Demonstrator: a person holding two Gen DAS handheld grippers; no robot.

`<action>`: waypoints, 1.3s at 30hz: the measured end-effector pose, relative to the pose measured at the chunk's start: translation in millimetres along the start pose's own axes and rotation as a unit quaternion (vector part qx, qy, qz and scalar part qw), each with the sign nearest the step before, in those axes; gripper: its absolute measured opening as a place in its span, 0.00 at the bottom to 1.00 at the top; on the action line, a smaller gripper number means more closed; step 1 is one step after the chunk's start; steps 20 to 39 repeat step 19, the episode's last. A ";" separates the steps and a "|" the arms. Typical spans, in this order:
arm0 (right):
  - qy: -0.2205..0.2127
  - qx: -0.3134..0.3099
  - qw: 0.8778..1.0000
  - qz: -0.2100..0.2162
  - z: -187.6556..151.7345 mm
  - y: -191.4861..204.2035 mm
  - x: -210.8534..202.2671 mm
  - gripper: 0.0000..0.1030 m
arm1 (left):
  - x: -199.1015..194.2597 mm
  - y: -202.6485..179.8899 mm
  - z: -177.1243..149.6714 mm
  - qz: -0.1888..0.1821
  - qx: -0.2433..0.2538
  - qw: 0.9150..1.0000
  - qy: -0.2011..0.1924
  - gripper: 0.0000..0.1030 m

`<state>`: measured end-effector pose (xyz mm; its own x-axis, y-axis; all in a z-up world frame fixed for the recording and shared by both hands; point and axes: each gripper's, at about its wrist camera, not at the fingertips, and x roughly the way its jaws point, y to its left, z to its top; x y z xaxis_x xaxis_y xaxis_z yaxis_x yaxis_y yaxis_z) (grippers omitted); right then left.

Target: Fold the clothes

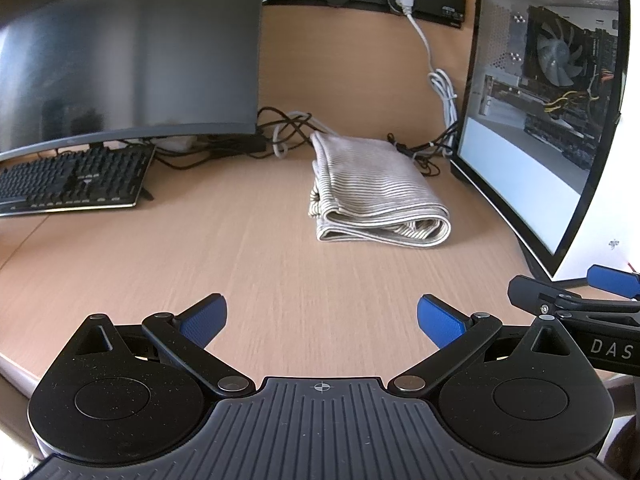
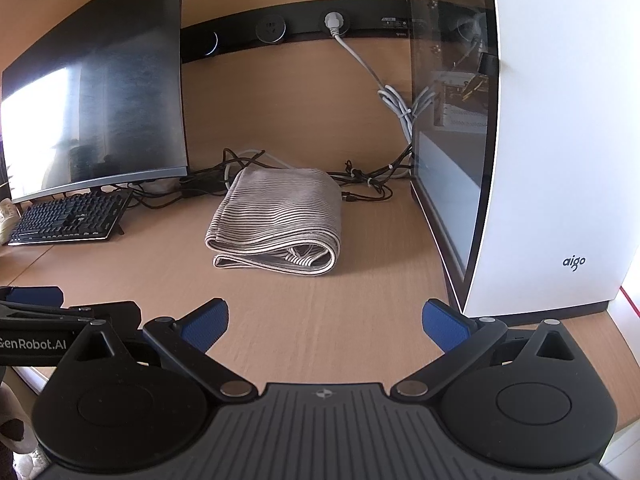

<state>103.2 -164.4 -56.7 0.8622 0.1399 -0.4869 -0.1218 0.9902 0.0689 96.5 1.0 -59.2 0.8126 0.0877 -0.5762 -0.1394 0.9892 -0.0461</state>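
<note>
Both pairs of blue pads (image 1: pixel 204 316) spread wide, nothing between them: left gripper (image 1: pixel 322 318) and right gripper (image 2: pixel 325 320) released, side by side, low over the bare near part of the desk (image 1: pixel 260 272). Well ahead of the fingertips, the striped garment (image 2: pixel 276 220) already folded into a thick bundle, lying flat on the wood, a tangle of cables (image 2: pixel 360 188) just behind it. Further out, a keyboard (image 1: pixel 76 180) and a dark monitor (image 1: pixel 128 52) to the left, a white computer case (image 2: pixel 552 140) close to the right. Possible trouble: loose top layer sliding open if pinched only at one edge; cables snagged if reaching too deep. Readable: "aigo" on the case, "GenRobot.AI" and "DAS" on the gripper bodies.
</note>
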 end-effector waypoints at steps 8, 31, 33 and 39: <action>0.004 0.004 1.000 -0.006 0.1 -5.4 4.3 1.00 | 7.6 -2.1 1.2 -0.008 0.008 1.000 0.005 1.00; 0.014 0.007 1.000 -0.011 2.0 -5.0 14.7 1.00 | 19.7 3.9 7.2 -0.015 0.010 1.000 0.009 1.00; 0.014 0.007 1.000 -0.011 2.0 -5.0 14.7 1.00 | 19.7 3.9 7.2 -0.015 0.010 1.000 0.009 1.00; 0.014 0.007 1.000 -0.011 2.0 -5.0 14.7 1.00 | 19.7 3.9 7.2 -0.015 0.010 1.000 0.009 1.00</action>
